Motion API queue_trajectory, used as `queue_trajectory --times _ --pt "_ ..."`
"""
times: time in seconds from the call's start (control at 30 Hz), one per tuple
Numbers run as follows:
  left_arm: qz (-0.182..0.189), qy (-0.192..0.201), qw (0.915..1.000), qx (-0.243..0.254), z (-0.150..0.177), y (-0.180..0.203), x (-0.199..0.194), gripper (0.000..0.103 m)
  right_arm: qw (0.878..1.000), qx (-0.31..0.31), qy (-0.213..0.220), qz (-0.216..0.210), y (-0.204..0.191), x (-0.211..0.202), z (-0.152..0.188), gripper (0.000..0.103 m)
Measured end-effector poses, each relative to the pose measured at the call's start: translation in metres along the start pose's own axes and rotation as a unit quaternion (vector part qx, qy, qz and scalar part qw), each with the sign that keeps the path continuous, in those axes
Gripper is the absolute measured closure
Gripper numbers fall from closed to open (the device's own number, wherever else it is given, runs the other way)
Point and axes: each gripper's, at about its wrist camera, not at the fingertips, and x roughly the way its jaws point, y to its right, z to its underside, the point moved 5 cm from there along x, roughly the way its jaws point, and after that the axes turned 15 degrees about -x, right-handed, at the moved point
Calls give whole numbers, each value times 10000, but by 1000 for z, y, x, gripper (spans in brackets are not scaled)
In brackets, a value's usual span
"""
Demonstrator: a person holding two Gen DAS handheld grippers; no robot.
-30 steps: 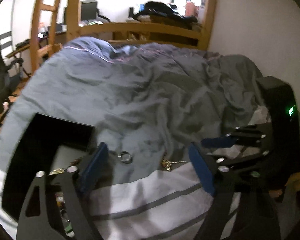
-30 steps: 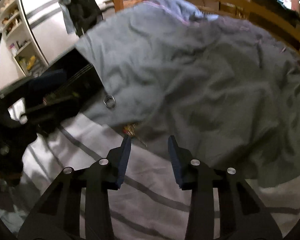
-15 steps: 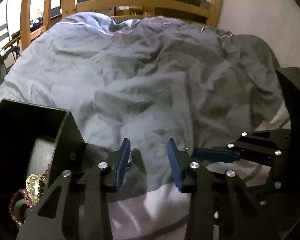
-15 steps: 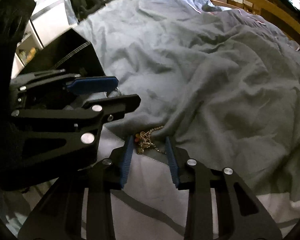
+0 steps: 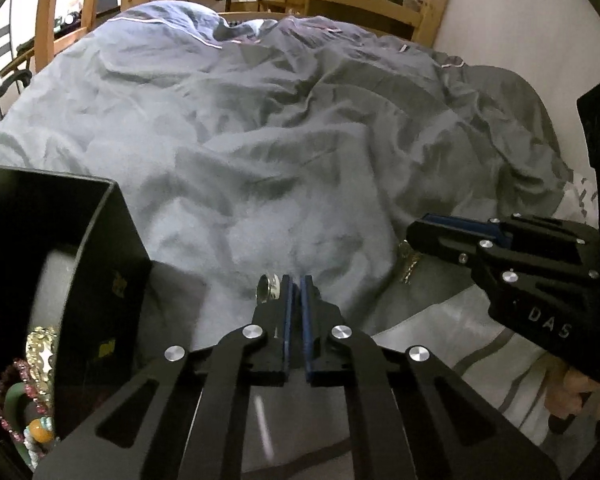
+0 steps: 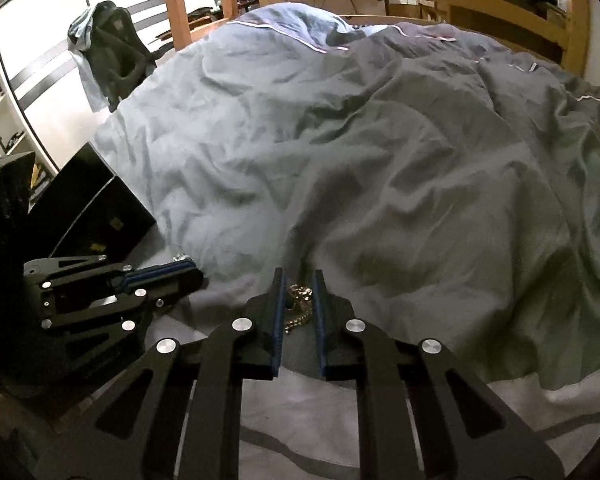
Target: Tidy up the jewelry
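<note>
Plainly legible, the letters "DAS" stand in pale print on the black body of the right gripper (image 5: 420,236); small gold marks on the side of the black jewelry box (image 5: 112,240) are too blurred to read. Just right of that box, the left gripper (image 5: 296,284) has its blue pads nearly pressed together, and a silver ring (image 5: 269,289) sits against the outer face of its left finger; whether it is pinched cannot be told. Farther right of the box, the right gripper's jaws stand narrowly spread around a gold chain (image 6: 299,306), whose length runs along the fingers on the grey duvet (image 6: 340,160). Beaded bracelets (image 5: 24,392) lie inside the box.
</note>
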Motion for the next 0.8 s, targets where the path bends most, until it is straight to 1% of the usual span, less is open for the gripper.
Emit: queue_trajectory --times 0.07,0.17,0.27,0.3,0.33,0.37,0.4,0.43,0.6,0.67,0.73,0.77,0.8 --pt "-60 101 9999 51 -2 2 -4 99 10000 -3 28 -24 -1 -1 -1 89" --pt "-252 316 9991 101 -7 2 -9 99 10000 3 53 -59 -2 -3 -2 89" --pt "-314 327 9989 85 -8 0 -6 96 9999 24 39 -97 -3 -1 -3 89" --pt "-340 332 9988 126 -8 0 -5 91 9999 29 31 -103 -4 0 -2 89" --pt "-362 344 9986 169 -7 1 -5 78 9999 32 24 -108 -4 0 -2 89" --pt "-400 361 9983 227 -5 4 -4 69 9999 33 15 -116 -4 1 -2 89" --pt "-405 403 9980 281 -4 5 -4 56 9999 28 9 -127 -5 1 -2 89" --pt "-421 454 9975 347 -2 8 -4 50 9999 25 7 -137 -6 1 -2 89" --pt "-579 455 9964 417 2 6 2 50 9999 7 3 -152 -8 2 -1 89" --pt "-531 391 9974 306 2 2 5 54 9999 -3 6 -145 -9 2 -1 89" --pt "-438 328 9984 154 0 -2 5 68 9999 -10 10 -150 -10 2 -1 89" --pt "-377 288 9988 78 -1 -3 5 71 9999 -19 5 -152 -11 2 -1 89" --pt "-324 273 9991 21 -2 -4 4 77 9999 -25 5 -151 -12 2 -1 89"
